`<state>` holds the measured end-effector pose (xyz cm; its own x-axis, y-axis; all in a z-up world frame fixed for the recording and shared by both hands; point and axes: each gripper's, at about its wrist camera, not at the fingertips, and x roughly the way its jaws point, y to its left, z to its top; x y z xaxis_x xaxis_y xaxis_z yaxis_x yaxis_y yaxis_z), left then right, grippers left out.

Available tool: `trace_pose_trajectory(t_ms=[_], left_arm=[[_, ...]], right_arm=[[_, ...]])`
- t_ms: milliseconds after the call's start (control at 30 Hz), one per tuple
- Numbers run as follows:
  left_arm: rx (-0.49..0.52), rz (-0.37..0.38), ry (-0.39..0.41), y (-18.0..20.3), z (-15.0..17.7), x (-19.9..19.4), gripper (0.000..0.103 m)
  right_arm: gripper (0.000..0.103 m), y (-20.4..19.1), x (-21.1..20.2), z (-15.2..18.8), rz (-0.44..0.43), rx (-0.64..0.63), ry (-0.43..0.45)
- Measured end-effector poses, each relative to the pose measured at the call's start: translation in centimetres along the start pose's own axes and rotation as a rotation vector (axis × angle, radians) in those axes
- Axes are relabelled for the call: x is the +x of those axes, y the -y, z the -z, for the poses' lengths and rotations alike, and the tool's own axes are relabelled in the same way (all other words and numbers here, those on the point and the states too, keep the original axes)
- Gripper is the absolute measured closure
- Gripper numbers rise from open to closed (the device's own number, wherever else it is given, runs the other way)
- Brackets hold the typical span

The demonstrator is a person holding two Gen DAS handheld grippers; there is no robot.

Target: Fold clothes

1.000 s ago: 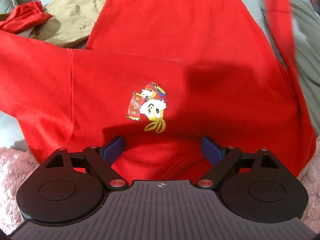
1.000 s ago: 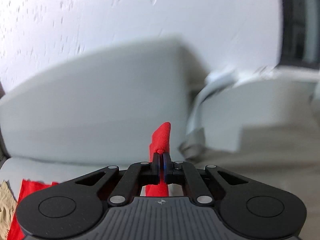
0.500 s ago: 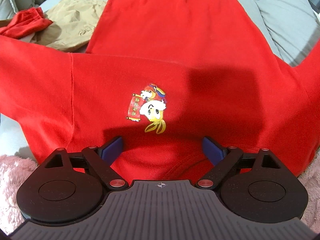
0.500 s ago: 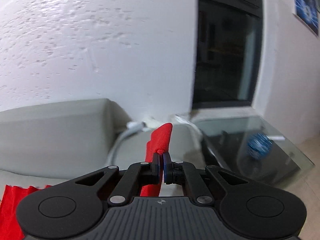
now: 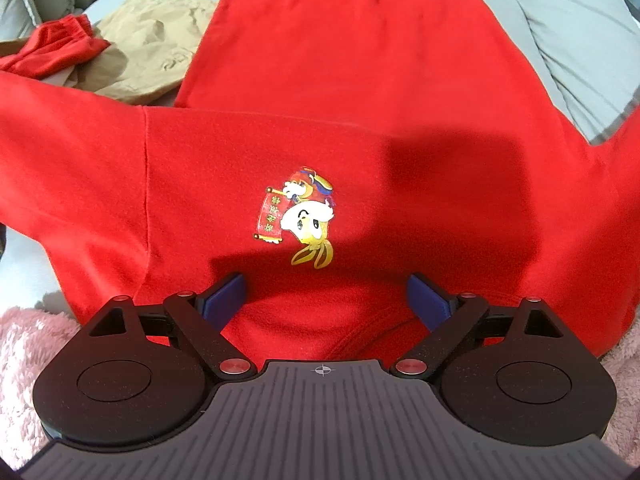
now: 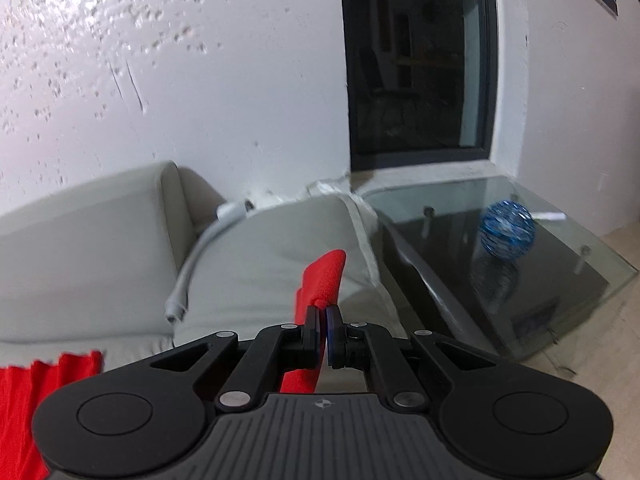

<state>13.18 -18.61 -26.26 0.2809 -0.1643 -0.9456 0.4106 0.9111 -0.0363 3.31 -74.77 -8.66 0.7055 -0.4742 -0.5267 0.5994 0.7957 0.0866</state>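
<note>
You are early in the fold. The red sweatshirt [image 5: 360, 120] lies spread front-up across the middle of the left wrist view, its cartoon print [image 5: 298, 222] near the centre, hem toward the top of the frame and collar at the bottom by your left gripper [image 5: 324, 300]. That gripper hangs over the collar with its jaws wide apart, clamping nothing. Your right gripper [image 6: 323, 330] has its jaws pinched tight on a strip of red fabric [image 6: 324, 276], seemingly the sweatshirt's sleeve, drawn out to the side; in the left wrist view that sleeve runs off the right edge of the frame. No fold shows in the body yet, so I judge that both sleeves and the body remain to be folded.

At upper left, a tan garment [image 5: 152, 52] and a smaller red garment [image 5: 52, 50] lie crumpled, apparently waiting.

The surface is a grey sofa [image 5: 580, 40], with pink fluffy fabric [image 5: 28, 344] in the lower corners. In the right wrist view, a white textured wall [image 6: 200, 60] fills the top, a dark window [image 6: 420, 60] sits upper right, and a glass side table [image 6: 520, 260] at right carries a blue ball [image 6: 507, 230].
</note>
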Motion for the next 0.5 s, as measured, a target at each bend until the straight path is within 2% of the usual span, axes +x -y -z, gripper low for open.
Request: trace_pose_trajectory(t_ms=[67,100,167,233,333,400,500], left_arm=[[-0.001,-0.003,0.000,0.0,0.0,0.0,0.010],[-0.002,-0.003,-0.002,0.1,0.0,0.0,0.010],[-0.006,-0.003,-0.010,0.1,-0.2,0.1,0.010],[-0.007,-0.001,-0.012,0.0,-0.2,0.1,0.010],[-0.006,0.003,-0.006,-0.1,-0.1,0.1,0.010],[-0.006,0.005,-0.002,-0.1,0.0,0.1,0.010],[-0.005,0.005,0.004,-0.1,0.1,0.1,0.010]], right_arm=[[0.098,0.2,2.0,0.6,0.025,0.018,-0.022],[0.090,0.3,2.5,0.8,0.047,0.021,-0.042],[0.079,0.6,4.4,1.9,0.145,0.025,-0.133],[0.079,1.0,5.1,2.6,0.197,0.035,-0.187],[0.077,1.6,4.1,3.0,0.169,0.064,-0.204],[0.068,1.9,2.8,3.0,0.132,0.087,-0.222],[0.067,2.2,1.2,3.0,0.058,0.137,-0.266]])
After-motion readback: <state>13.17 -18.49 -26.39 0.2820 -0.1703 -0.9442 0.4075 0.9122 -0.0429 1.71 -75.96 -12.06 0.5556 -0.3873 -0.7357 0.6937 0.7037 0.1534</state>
